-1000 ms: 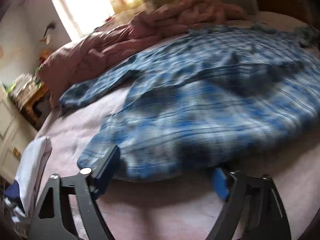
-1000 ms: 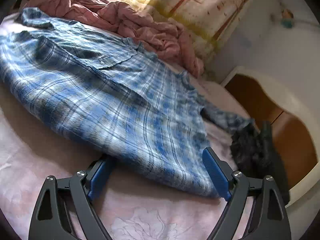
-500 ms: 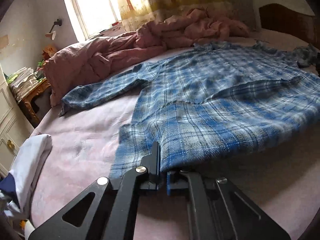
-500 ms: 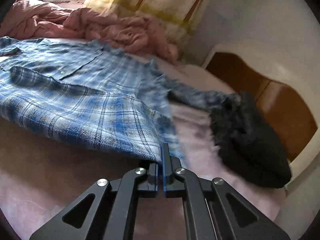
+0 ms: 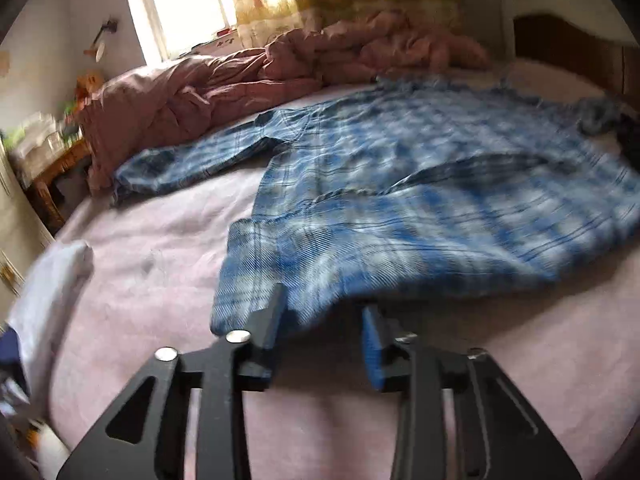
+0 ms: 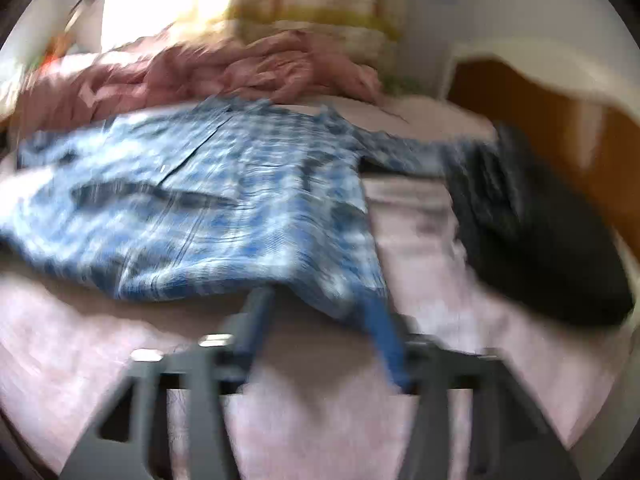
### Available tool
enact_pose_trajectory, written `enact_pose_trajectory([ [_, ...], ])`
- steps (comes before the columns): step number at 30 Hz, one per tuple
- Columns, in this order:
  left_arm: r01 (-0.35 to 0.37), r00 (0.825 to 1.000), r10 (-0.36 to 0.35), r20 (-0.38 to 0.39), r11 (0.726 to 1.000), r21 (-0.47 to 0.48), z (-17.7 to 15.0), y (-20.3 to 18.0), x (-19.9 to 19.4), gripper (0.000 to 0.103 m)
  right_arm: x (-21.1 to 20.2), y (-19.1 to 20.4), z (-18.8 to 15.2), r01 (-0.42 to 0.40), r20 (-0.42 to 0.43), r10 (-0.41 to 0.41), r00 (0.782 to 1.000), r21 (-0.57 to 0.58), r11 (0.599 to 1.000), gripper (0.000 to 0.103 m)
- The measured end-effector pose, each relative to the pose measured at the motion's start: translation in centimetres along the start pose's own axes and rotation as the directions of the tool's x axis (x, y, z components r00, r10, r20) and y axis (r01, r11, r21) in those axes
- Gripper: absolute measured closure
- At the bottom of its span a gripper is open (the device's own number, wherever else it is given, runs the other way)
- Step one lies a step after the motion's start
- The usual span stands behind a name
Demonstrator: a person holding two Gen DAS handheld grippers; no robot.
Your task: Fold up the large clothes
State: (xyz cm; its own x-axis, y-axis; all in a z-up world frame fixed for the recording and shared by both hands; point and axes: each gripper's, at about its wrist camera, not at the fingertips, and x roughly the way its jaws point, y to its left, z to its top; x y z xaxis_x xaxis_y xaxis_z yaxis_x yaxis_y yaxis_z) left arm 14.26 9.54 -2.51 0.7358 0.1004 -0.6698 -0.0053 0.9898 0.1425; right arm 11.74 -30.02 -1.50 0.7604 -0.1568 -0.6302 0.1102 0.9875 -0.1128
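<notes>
A blue plaid shirt (image 5: 400,184) lies spread on the pink bed sheet (image 5: 152,248), one sleeve stretched toward the left. My left gripper (image 5: 322,316) is at the shirt's near hem. Its jaws are opening, and the hem's corner drapes over the left fingertip without being pinched. In the blurred right wrist view the same shirt (image 6: 224,208) fills the left half. My right gripper (image 6: 320,316) is at the hem's other corner, jaws opening too, with cloth hanging loose between its fingers.
A crumpled pink duvet (image 5: 240,80) is heaped along the far side under the window. A black garment (image 6: 540,248) lies at the right by the wooden headboard (image 6: 540,120). White cloth (image 5: 48,292) hangs at the bed's left edge, near a bedside table (image 5: 52,172).
Both grippers closed on the shirt's hem half a second ago and now stand apart again. The right wrist view has swung and the hem sits a little higher on the bed.
</notes>
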Motion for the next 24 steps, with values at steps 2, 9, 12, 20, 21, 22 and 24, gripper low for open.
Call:
enact_pose_trajectory([
  [2, 0.065, 0.998, -0.065, -0.001, 0.995, -0.071, -0.1, 0.8, -0.5, 0.066, -0.1, -1.8, -0.5, -0.031, -0.012, 0.032, 0.999, 0.082, 0.996, 0.043],
  [9, 0.207, 0.977, -0.215, 0.0, 0.94, -0.273, 0.0, 4.1, 0.0, 0.061, 3.4, -6.6, -2.0, -0.376, -0.006, 0.444, 0.896, 0.523, 0.765, 0.043],
  [12, 0.203, 0.979, -0.198, 0.044, 0.953, -0.223, 0.1, 3.6, -0.9, 0.051, 4.4, -6.7, -2.3, -0.426, 0.036, 0.492, 0.87, 0.558, 0.712, 0.043],
  [20, 0.318, 0.948, -0.299, 0.111, 0.889, -0.329, -0.1, 4.9, -1.4, 0.019, 4.2, -7.4, -2.7, -0.387, 0.094, 0.424, 0.901, 0.617, 0.686, 0.032],
  [21, 0.316, 0.948, -0.304, 0.092, 0.883, -0.348, -0.2, 5.1, -0.8, 0.019, 4.6, -7.7, -2.9, -0.405, 0.105, 0.446, 0.889, 0.633, 0.659, 0.032],
  [22, 0.311, 0.949, -0.306, 0.074, 0.876, -0.368, -0.3, 5.3, -0.3, 0.019, 5.0, -8.3, -3.1, -0.429, 0.122, 0.472, 0.873, 0.655, 0.623, 0.032],
  [24, 0.304, 0.949, -0.311, 0.05, 0.862, -0.405, -0.6, 5.7, 0.5, 0.019, 6.2, -8.9, -3.3, -0.462, 0.154, 0.518, 0.841, 0.703, 0.54, 0.032],
])
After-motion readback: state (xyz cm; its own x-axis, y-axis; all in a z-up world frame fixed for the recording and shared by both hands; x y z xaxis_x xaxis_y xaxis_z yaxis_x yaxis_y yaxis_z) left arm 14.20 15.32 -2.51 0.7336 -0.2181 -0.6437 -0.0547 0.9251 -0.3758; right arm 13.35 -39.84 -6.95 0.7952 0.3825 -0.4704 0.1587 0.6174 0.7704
